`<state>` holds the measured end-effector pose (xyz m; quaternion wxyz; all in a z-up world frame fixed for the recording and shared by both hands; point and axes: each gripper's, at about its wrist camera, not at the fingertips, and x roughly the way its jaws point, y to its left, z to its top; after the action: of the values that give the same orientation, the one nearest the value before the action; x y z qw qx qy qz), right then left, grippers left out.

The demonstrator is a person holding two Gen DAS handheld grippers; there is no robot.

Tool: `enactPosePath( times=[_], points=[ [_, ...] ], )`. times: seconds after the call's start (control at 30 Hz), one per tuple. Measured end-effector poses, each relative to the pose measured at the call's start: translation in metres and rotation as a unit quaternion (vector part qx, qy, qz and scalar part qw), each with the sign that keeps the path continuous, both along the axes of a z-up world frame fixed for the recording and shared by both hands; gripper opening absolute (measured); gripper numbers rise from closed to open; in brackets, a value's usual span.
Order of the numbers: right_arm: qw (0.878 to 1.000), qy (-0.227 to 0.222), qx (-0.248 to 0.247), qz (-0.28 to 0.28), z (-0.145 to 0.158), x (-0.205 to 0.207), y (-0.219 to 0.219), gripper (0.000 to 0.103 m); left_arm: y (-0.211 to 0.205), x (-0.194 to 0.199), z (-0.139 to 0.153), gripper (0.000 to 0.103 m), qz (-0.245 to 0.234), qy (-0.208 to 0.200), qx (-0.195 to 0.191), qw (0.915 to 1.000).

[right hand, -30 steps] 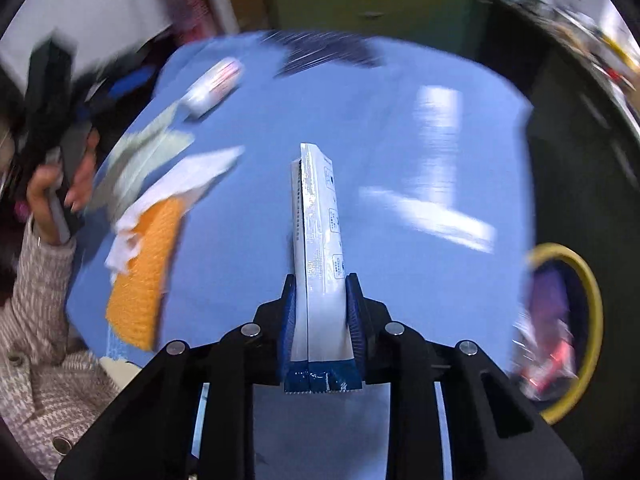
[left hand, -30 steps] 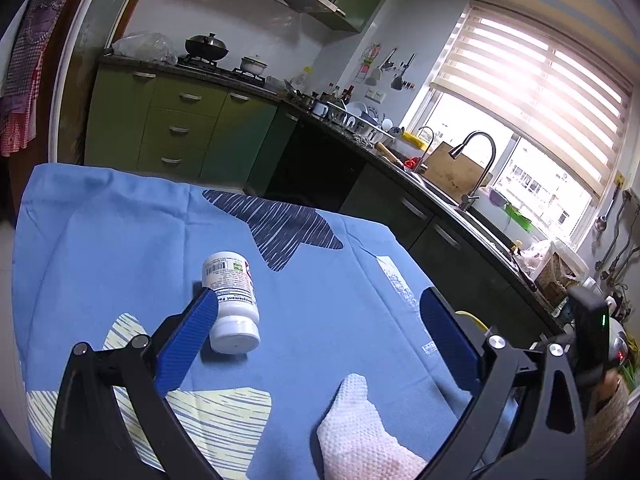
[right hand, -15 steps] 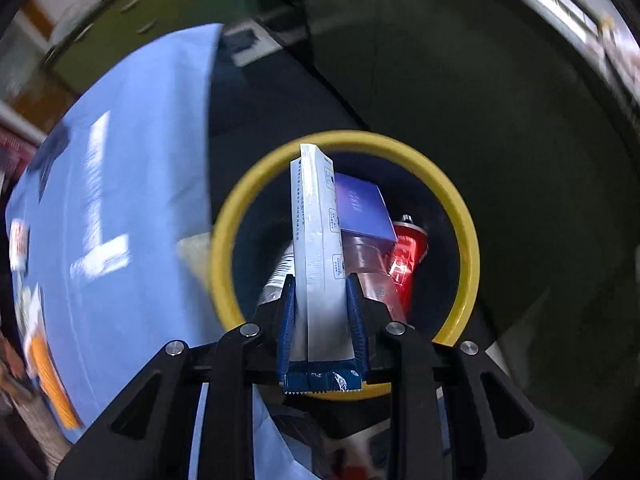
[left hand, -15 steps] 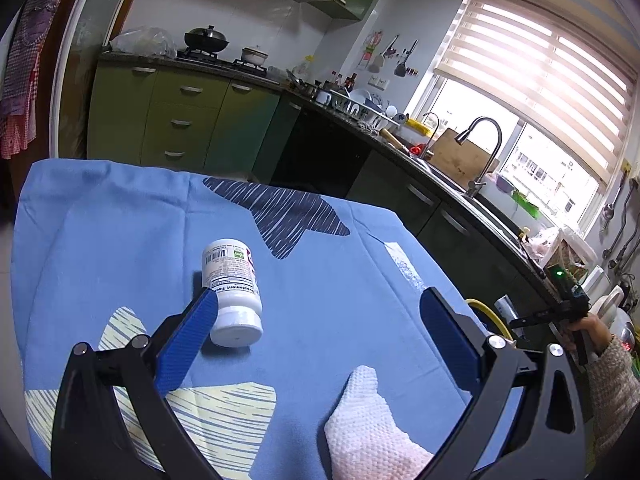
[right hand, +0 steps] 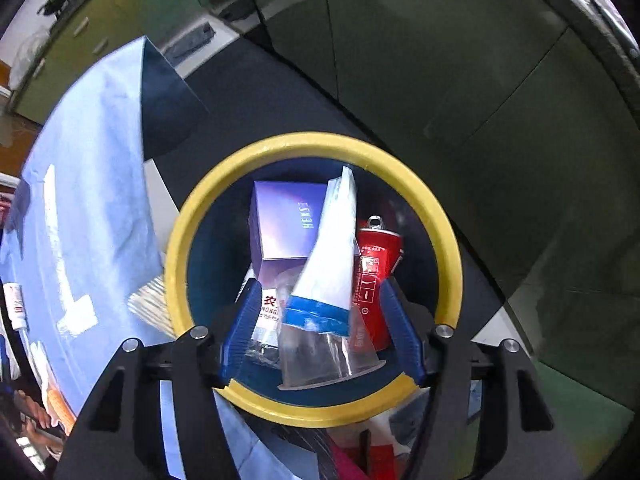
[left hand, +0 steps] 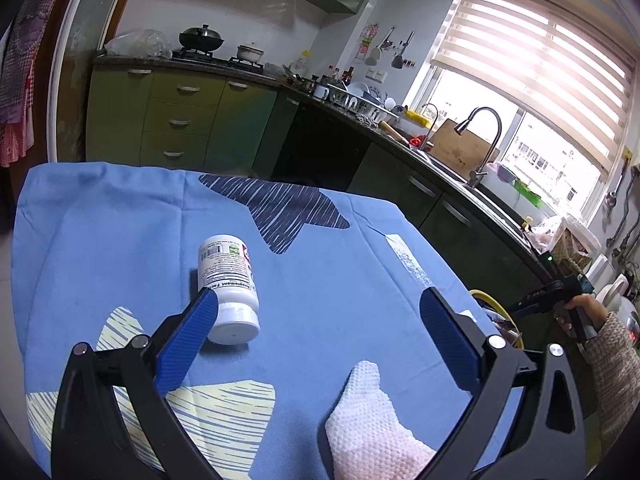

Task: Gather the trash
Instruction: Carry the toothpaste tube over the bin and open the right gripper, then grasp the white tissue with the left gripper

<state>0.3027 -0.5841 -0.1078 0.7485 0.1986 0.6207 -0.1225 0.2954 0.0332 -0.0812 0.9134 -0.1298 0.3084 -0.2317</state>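
Pointing down over the yellow-rimmed bin (right hand: 312,140), my right gripper (right hand: 319,288) has its jaws opening. A white packet with a blue band (right hand: 332,248) hangs loose between them, tilted, touching neither pad, over a purple box (right hand: 284,216) and a red can (right hand: 376,256) inside the bin. My left gripper (left hand: 319,296) stands open low over the blue tablecloth (left hand: 120,220). A white pill bottle (left hand: 228,276) lies on its side beside the left finger. A white paper towel (left hand: 372,420) lies between the fingers, nearer the camera.
The bin stands on the floor just off the table's edge, its rim (left hand: 480,294) showing in the left wrist view with a hand holding the other gripper (left hand: 548,300) above it. Dark kitchen cabinets and a counter with a sink run behind.
My right gripper swung from above the table to over the bin and rolled. Its jaws then parted and let go of the packet, which now tilts into the bin. The left gripper stayed put.
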Motion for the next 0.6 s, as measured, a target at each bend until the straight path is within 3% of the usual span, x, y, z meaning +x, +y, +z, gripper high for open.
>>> enactPosePath(
  times=[0.13,0.27,0.43,0.6],
  points=[
    [0.997,-0.061,0.035,0.025,0.022,-0.034,0.020,0.062,-0.006,0.000,0.000,0.096,-0.020,0.009,0.003,0.9998],
    [0.991,-0.089,0.062,0.073,0.025,-0.073,0.057,0.066,-0.019,0.002,-0.002,0.096,-0.064,0.046,0.005,0.9969],
    [0.985,-0.110,0.081,0.108,0.021,-0.113,0.090,0.066,-0.040,-0.001,-0.009,0.096,-0.062,0.096,0.065,0.9913],
    [0.976,-0.126,0.115,0.134,0.014,-0.132,0.116,0.067,-0.046,0.004,-0.030,0.096,-0.060,0.200,0.076,0.9750]
  ],
)
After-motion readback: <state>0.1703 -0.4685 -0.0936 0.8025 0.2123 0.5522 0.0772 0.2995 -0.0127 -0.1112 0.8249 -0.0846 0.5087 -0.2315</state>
